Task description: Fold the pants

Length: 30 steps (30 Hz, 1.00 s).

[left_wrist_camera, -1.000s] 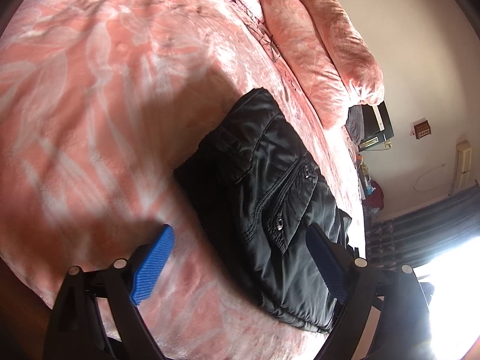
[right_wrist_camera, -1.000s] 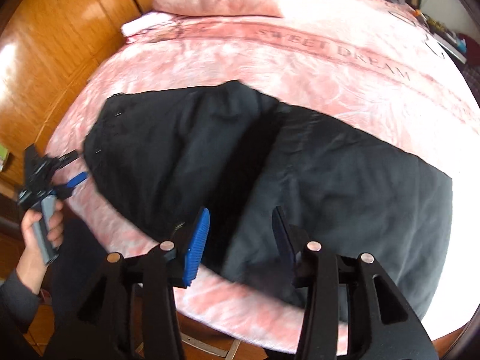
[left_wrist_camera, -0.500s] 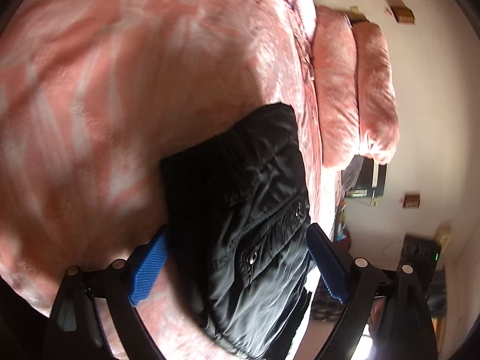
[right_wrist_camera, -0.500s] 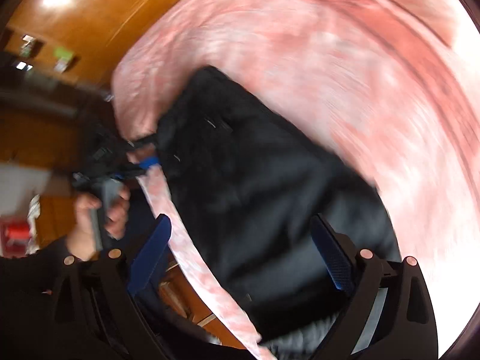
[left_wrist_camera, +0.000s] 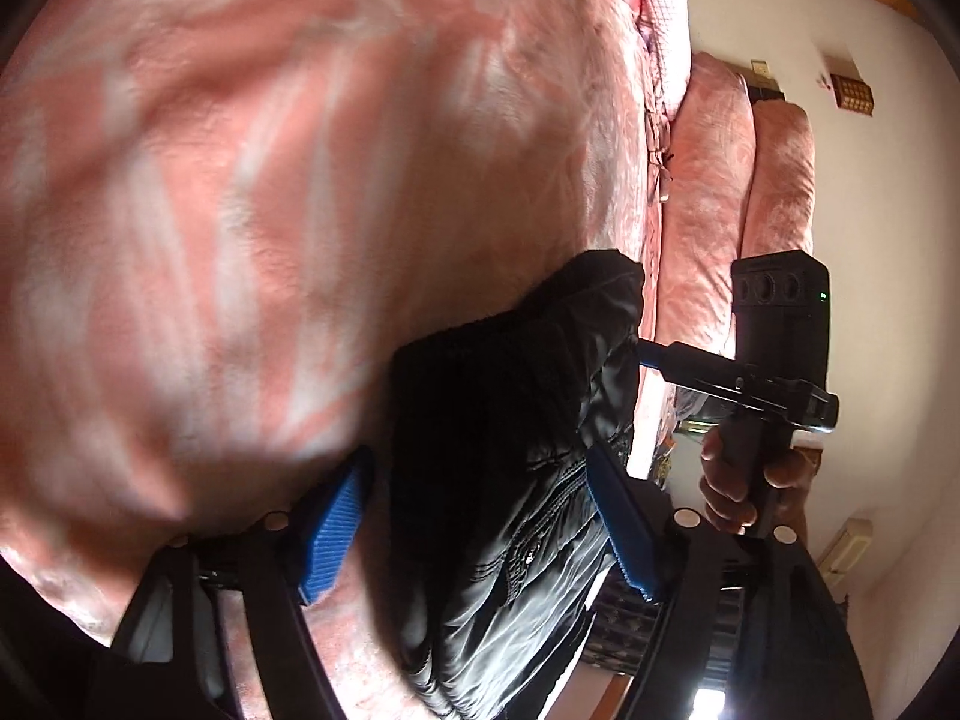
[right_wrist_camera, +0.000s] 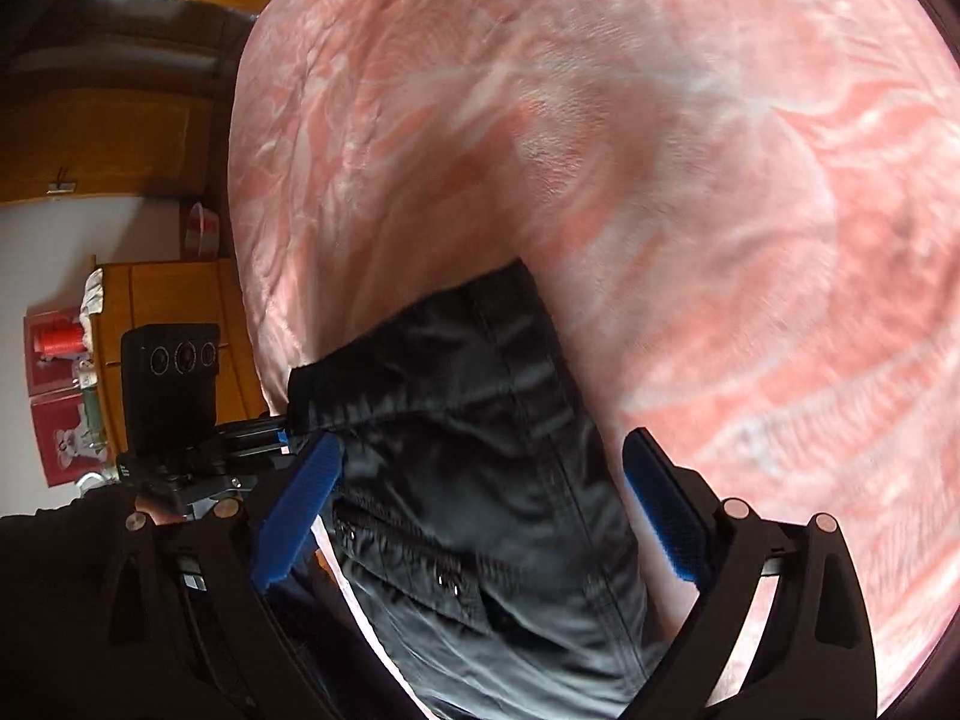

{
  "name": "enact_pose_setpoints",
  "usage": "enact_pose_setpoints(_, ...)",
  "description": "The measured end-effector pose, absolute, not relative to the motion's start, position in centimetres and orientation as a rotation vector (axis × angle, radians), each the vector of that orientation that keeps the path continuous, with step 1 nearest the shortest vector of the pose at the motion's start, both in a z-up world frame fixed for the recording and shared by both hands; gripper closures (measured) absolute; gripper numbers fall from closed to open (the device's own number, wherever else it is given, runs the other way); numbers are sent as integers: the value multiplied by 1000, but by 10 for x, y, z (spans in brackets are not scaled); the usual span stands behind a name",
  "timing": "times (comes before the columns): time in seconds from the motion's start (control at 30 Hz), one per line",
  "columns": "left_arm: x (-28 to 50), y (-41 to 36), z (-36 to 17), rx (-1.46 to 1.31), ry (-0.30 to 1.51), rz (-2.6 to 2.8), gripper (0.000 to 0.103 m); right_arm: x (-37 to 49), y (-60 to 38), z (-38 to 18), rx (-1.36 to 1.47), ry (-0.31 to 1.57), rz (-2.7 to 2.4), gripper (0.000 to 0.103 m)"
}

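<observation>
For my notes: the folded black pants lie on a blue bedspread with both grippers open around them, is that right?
Not quite: the bedspread is pink, not blue, as the right wrist view shows. The rest holds: the folded black pants lie on it, and the left gripper and right gripper are open around them.

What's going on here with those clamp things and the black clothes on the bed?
A person is folding black pants on a pink bedspread, using a hand-held two-finger gripper in each hand. The pants lie in a compact bundle near the bed's edge. The left gripper and the right gripper are both open, one at each side of the bundle with their fingers straddling the cloth, neither clamped on it.
</observation>
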<state>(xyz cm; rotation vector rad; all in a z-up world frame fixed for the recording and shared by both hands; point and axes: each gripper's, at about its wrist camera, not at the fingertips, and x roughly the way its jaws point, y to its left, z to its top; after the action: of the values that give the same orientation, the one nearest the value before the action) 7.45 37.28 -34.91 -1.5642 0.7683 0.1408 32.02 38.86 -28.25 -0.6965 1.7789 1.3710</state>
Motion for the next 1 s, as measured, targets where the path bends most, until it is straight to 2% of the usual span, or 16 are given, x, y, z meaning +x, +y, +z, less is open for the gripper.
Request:
enact_pose_setpoints(0.2, 77, 375, -352, -1579, 776, 131, 29, 318, 413, -301, -730, 1822, 1427, 7)
enact_pose_setpoints(0.23, 78, 375, -351, -1579, 778, 135, 30, 319, 414, -301, -726, 1820, 1436, 7)
enact_pose_setpoints(0.27, 79, 375, -350, -1573, 782, 146, 38, 318, 415, -300, -724, 1818, 1446, 8)
enact_pose_setpoints(0.33, 81, 375, -349, -1558, 803, 167, 48, 317, 415, -299, -725, 1830, 1459, 18)
enact_pose_setpoints(0.37, 79, 374, -348, -1550, 805, 168, 52, 313, 419, -303, -741, 1841, 1460, 33)
enact_pose_setpoints(0.43, 80, 374, -346, -1532, 816, 181, 56, 310, 419, -303, -776, 1821, 1450, 40)
enact_pose_setpoints(0.6, 80, 369, -331, -1446, 813, 195, 65, 312, 413, -290, -782, 1793, 1447, 66)
enact_pose_setpoints(0.7, 83, 367, -319, -1395, 804, 184, 68, 310, 408, -276, -781, 1758, 1454, 70)
enact_pose_setpoints(1.0, 86, 354, -267, -1265, 773, 147, 69, 302, 384, -213, -795, 1619, 1425, 71)
